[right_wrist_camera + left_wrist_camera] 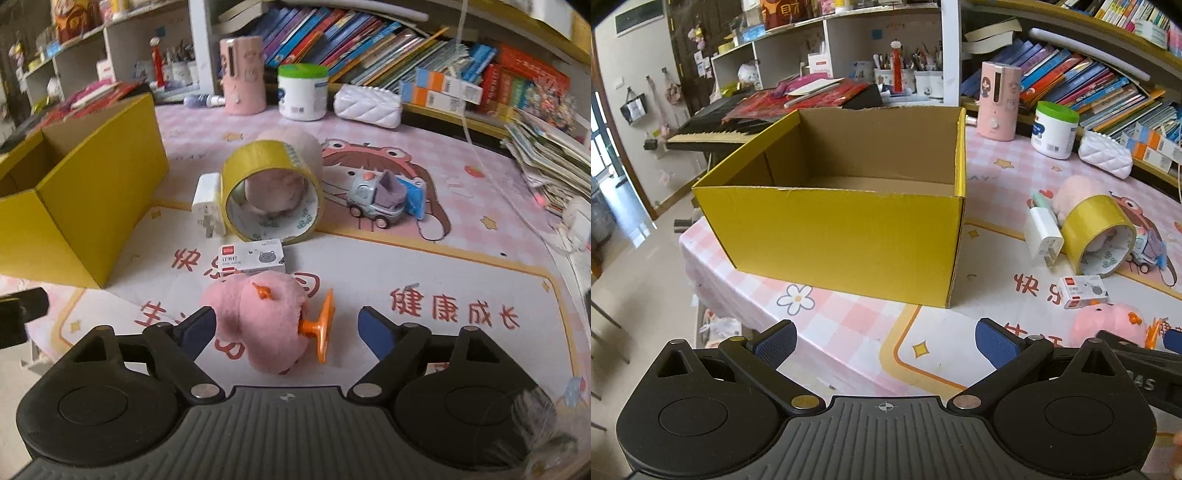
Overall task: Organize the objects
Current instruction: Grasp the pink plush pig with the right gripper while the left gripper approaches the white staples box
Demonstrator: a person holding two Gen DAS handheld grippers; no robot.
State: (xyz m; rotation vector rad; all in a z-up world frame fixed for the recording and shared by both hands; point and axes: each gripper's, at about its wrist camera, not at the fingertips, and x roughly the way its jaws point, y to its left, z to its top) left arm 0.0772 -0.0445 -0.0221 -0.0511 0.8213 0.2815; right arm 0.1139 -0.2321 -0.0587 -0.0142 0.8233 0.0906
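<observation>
Since the box [834, 236] looks empty (only part of its floor is seen), nothing has been put away yet: the pink toy [258, 325] lies between the right gripper's [284, 330] open jaws, not yet squeezed, the tape [271, 192] and car [376, 203] wait behind it on the table, and the left gripper [884, 341] is held open and empty before the box.

Beside the matt cardboard box [831, 236] lie a glossy roll of tape [271, 192], a smooth white plastic charger [207, 210], a small paper carton [252, 258] and a fuzzy pink plush toy [258, 317] with shiny orange plastic feet.
</observation>
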